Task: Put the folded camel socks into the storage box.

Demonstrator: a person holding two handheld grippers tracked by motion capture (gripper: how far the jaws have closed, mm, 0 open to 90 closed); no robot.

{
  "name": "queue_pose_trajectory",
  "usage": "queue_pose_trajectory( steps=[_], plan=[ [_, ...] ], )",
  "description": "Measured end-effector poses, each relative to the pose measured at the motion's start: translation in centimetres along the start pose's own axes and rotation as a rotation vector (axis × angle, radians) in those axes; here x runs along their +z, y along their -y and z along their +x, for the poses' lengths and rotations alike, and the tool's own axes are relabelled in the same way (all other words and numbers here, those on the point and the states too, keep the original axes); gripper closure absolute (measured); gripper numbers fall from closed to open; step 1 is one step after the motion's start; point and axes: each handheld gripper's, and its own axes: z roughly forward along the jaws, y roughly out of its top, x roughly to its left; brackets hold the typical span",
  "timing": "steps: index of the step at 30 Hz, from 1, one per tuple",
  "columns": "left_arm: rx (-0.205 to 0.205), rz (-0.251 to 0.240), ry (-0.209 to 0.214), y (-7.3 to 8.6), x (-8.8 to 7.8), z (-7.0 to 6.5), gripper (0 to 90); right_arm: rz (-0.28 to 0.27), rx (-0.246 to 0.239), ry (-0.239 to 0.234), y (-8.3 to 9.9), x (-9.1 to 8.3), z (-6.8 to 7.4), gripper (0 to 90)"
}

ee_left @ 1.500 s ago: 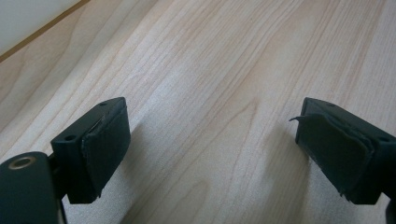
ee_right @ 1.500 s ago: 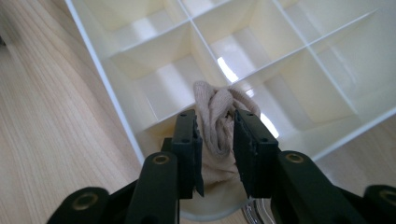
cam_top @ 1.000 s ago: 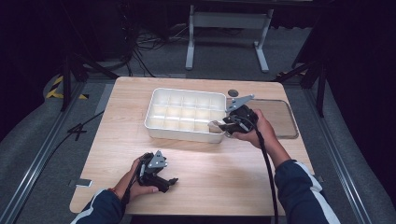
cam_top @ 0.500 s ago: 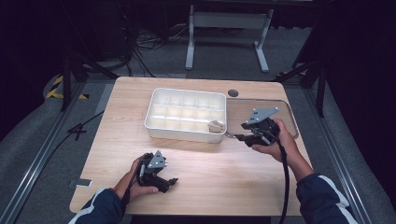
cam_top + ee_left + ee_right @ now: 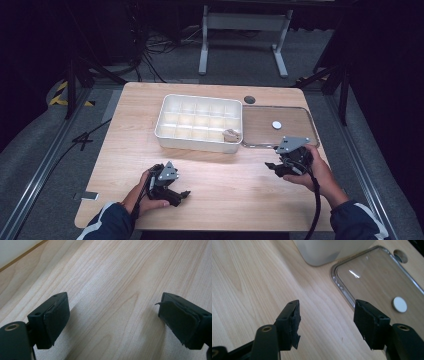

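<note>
Lying in the white tray's (image 5: 172,134) corner compartment, a small tan piece (image 5: 230,134)

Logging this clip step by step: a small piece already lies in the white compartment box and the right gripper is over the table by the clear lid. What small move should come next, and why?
Probably bring the right gripper over the small white disc on the clear lid. Its jaws have just been opening with nothing between them, one tan piece already lies in a corner cell of the compartment box, and the disc looks like the nearest loose piece.
</note>
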Motion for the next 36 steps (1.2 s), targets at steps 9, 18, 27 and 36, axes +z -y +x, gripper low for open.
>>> queue_pose_trajectory(
  steps=[9, 18, 27, 36],
  plan=[
    [0.000, 0.000, 0.000, 0.0, 0.0, 0.0, 10.5, 0.026, 0.033, 0.025, 3.4, 0.5, 0.4, 32.1],
    [0.000, 0.000, 0.000, 0.0, 0.0, 0.0, 10.4, -0.006, 0.119, 0.008, 7.5, 0.9, 0.6, 28.3],
    [0.003, 0.001, 0.001, 0.0, 0.0, 0.0, 10.4, -0.069, 0.252, -0.033, 11.6, 1.1, 0.8, 26.3],
    [0.001, 0.001, 0.001, 0.0, 0.0, 0.0, 10.4, -0.145, 0.332, -0.021, 13.3, 1.3, 1.1, 21.5]
  ],
)
